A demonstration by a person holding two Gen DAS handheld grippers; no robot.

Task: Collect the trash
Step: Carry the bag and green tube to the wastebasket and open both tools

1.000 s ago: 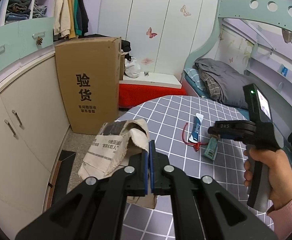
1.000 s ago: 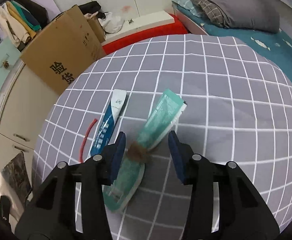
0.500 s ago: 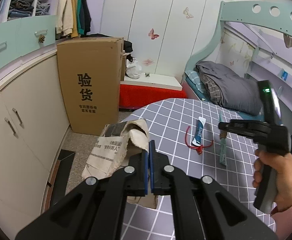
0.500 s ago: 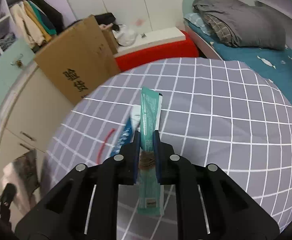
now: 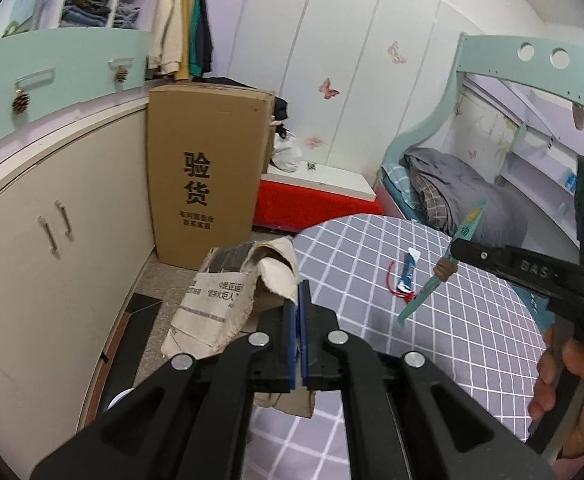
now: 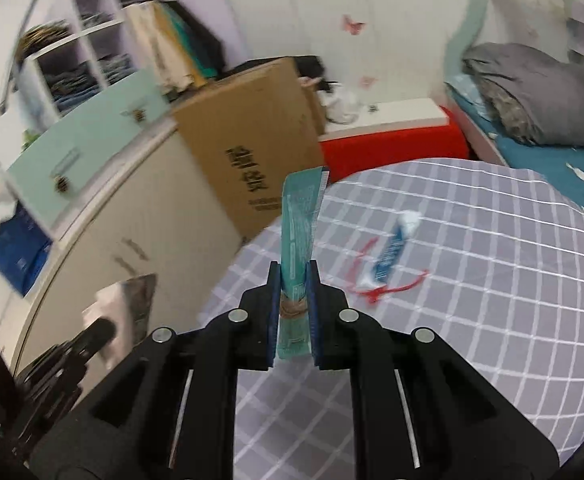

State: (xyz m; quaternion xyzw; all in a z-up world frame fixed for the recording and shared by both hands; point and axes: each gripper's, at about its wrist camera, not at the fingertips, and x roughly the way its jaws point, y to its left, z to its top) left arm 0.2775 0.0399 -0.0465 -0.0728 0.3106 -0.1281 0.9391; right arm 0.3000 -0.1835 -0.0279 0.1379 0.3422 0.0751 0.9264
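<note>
Above the checked table (image 6: 492,280), your right gripper (image 6: 295,308) pinches the teal wrapper (image 6: 298,232) clear of the cloth, while your left gripper (image 5: 299,320) clamps the paper bag (image 5: 227,292) at the table's edge

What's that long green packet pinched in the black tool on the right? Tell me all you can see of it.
The green packet is a long, flat sachet of teal, thin glossy film, with small print too blurred to read and a brown band near its lower end. The right tool clamps it at that band between blue pads, clear of the checked table. It sticks up past the tool tips, its short lower end hanging free. Only the tool touches it.
</note>
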